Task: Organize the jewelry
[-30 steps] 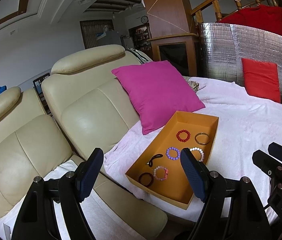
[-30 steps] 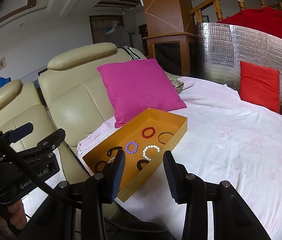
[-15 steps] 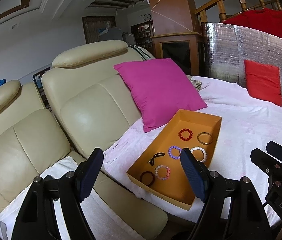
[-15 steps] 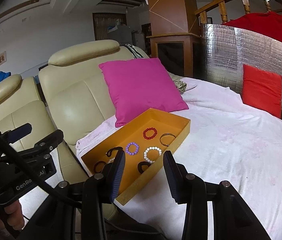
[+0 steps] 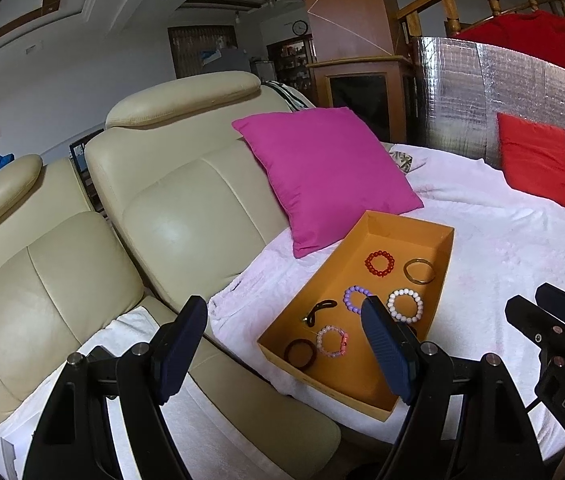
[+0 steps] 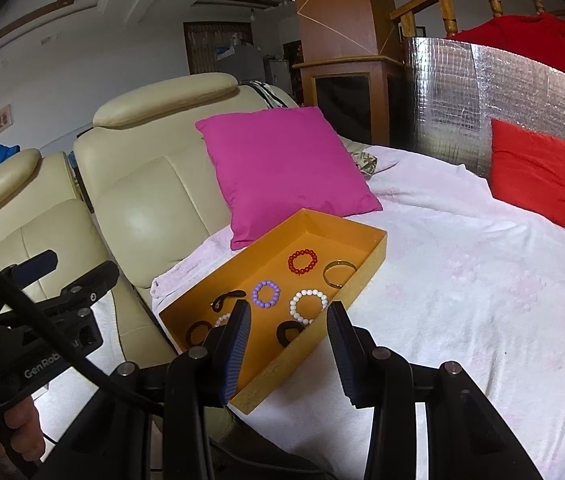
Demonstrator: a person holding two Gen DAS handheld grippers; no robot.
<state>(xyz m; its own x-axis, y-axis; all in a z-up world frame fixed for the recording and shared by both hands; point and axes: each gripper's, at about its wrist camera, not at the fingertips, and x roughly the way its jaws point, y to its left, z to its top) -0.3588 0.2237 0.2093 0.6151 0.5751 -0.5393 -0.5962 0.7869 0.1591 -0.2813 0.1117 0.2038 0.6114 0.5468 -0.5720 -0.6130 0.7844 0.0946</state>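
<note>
An orange tray (image 5: 444,252) (image 6: 366,284) lies on a white-covered bed and holds several bracelets: a red bead one (image 5: 379,263) (image 6: 302,261), a gold bangle (image 5: 419,271) (image 6: 339,274), a purple bead one (image 5: 354,299) (image 6: 266,293), a white bead one (image 5: 405,305) (image 6: 309,306), a pink bead one (image 5: 332,341) and dark hair ties (image 5: 299,353) (image 6: 289,332). My left gripper (image 5: 284,354) is open and empty, short of the tray's near left corner. My right gripper (image 6: 288,350) is open and empty over the tray's near edge.
A magenta cushion (image 5: 324,174) (image 6: 282,168) leans behind the tray. Cream leather seats (image 5: 170,200) stand to the left. A red cushion (image 5: 534,164) rests against a silver foil panel (image 5: 482,92) at the far right. The white blanket (image 6: 482,280) spreads to the right.
Both grippers have drifted slightly, shifting the view of the tray a little. Both stay open and empty. The bracelets have not moved.
</note>
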